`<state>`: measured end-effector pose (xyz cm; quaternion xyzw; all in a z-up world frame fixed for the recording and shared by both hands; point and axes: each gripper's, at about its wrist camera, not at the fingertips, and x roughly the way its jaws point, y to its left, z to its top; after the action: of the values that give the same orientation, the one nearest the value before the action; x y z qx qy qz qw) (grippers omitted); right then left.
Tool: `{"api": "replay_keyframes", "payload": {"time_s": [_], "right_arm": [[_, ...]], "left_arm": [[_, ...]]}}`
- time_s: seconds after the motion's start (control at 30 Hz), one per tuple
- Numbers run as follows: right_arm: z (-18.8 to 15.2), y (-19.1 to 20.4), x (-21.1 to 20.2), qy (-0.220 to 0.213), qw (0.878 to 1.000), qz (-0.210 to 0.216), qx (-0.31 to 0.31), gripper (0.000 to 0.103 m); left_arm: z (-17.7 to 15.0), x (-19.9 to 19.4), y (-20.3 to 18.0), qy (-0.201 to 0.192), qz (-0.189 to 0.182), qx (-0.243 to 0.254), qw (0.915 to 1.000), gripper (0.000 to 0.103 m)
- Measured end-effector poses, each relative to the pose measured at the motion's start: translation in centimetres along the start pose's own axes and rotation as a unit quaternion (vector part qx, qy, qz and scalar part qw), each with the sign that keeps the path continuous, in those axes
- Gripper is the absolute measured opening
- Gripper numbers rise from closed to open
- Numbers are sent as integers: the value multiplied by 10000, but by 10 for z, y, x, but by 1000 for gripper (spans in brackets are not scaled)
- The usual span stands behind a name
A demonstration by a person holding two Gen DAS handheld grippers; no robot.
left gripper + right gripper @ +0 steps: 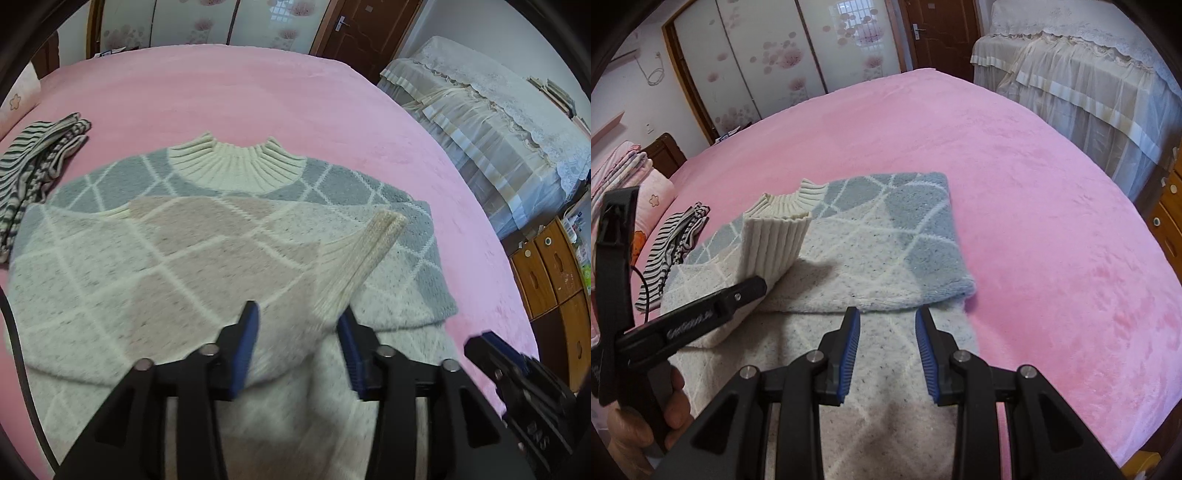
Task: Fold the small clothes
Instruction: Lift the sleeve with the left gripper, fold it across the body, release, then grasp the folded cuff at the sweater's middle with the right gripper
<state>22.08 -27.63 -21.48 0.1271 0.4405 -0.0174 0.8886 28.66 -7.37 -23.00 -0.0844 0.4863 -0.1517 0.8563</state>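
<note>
sweater's (184,258) lower hem cut off by bottom edge, raised cuff (354,266) motion-blurred

Pink bed (258,92) bears sweater (177,251), striped garment (33,162).

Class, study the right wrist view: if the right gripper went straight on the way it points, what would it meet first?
Most likely the sweater: the right gripper, jaws apart with nothing visibly pinched, points down at its folded edge on the pink bed. Depth is uncertain.

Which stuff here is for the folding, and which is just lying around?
For the folding:
- sweater, sleeves folded in
- left gripper
- right gripper
- pink bed, under it

Just lying around:
- striped clothes, beside the sweater
- pillow
- lace-covered furniture
- wooden cabinet
</note>
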Motion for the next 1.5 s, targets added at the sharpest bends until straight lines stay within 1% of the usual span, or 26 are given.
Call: {"api": "replay_keyframes", "payload": {"time_s": [0.03, 0.07, 0.1, 0.17, 0.2, 0.27, 0.3, 0.37, 0.43, 0.53, 0.63, 0.7, 0.8, 0.9, 0.93, 0.97, 1.0, 1.03, 1.07, 1.13, 1.2, 1.27, 1.33, 1.4, 1.47, 1.5], "right_arm": [[1, 1, 1, 9, 10000, 75, -12, 31], [2, 3, 2, 28, 9999, 150, -12, 31], [5, 4, 3, 59, 9996, 291, -6, 31], [8, 8, 5, 108, 9988, 486, 17, 31], [12, 9, 7, 156, 9977, 653, 39, 32], [16, 12, 12, 256, 9952, 938, 77, 33], [18, 13, 15, 318, 9937, 1066, 129, 34], [22, 13, 24, 415, 9916, 1212, 177, 35], [26, 12, 35, 510, 9908, 1238, 173, 35], [30, 9, 59, 783, 9895, 1212, 131, 35], [32, 6, 85, 1041, 9864, 1254, 217, 35], [34, 6, 100, 1133, 9861, 1195, 213, 35], [37, 10, 111, 1155, 9861, 1175, 194, 35], [42, 20, 117, 1140, 9848, 1306, 137, 35], [42, 23, 119, 1142, 9851, 1283, 108, 35], [42, 28, 120, 1142, 9857, 1237, 25, 33], [43, 34, 118, 1128, 9857, 1248, -95, 19], [44, 37, 117, 1135, 9841, 1357, -125, 11], [46, 40, 111, 1086, 9842, 1392, -147, 11], [54, 52, 91, 805, 9875, 1316, -329, 10], [68, 66, 63, 434, 9877, 1415, -506, 10], [86, 83, 34, -5, 9870, 1420, -757, 10], [104, 97, 5, -469, 9854, 1309, -984, 10], [120, 105, -13, -843, 9842, 1109, -1092, 10], [131, 104, -21, -1025, 9842, 903, -1128, 10], [135, 100, -19, -999, 9853, 857, -1091, 10]], "left_arm": [[0, -9, 4, -48, -23, -32, 10000, 55], [-1, -17, 10, -95, -63, -56, 9999, 57], [-2, -26, 16, -149, -114, -73, 9998, 62], [-5, -46, 29, -235, -113, -68, 9996, 64], [-7, -55, 37, -283, -52, -53, 9996, 64], [-12, -70, 55, -363, 186, -90, 9991, 64], [-17, -77, 71, -404, 362, -176, 9984, 64], [-23, -86, 98, -395, 577, -395, 9968, 64], [-30, -90, 127, -359, 761, -677, 9942, 64], [-43, -89, 168, -234, 1099, -1055, 9880, 64], [-55, -88, 197, -152, 1297, -1246, 9836, 64], [-60, -86, 208, -131, 1413, -1263, 9818, 64], [-65, -81, 217, -80, 1571, -1191, 9803, 64], [-66, -73, 221, -31, 1592, -1229, 9796, 64], [-67, -71, 222, -19, 1579, -1270, 9793, 64], [-67, -69, 224, -22, 1563, -1291, 9792, 64], [-67, -68, 225, -49, 1534, -1308, 9795, 64], [-65, -65, 225, -70, 1520, -1305, 9797, 64], [-64, -64, 225, -95, 1523, -1295, 9798, 64], [-60, -60, 223, -119, 1538, -1278, 9797, 64], [-56, -56, 223, -156, 1524, -1286, 9798, 64], [-51, -52, 223, -178, 1510, -1344, 9792, 64], [-44, -48, 224, -228, 1472, -1500, 9774, 64], [-38, -46, 227, -300, 1396, -1697, 9751, 64], [-31, -42, 228, -293, 1305, -1858, 9734, 64], [-30, -40, 228, -279, 1310, -1906, 9725, 64]]}}
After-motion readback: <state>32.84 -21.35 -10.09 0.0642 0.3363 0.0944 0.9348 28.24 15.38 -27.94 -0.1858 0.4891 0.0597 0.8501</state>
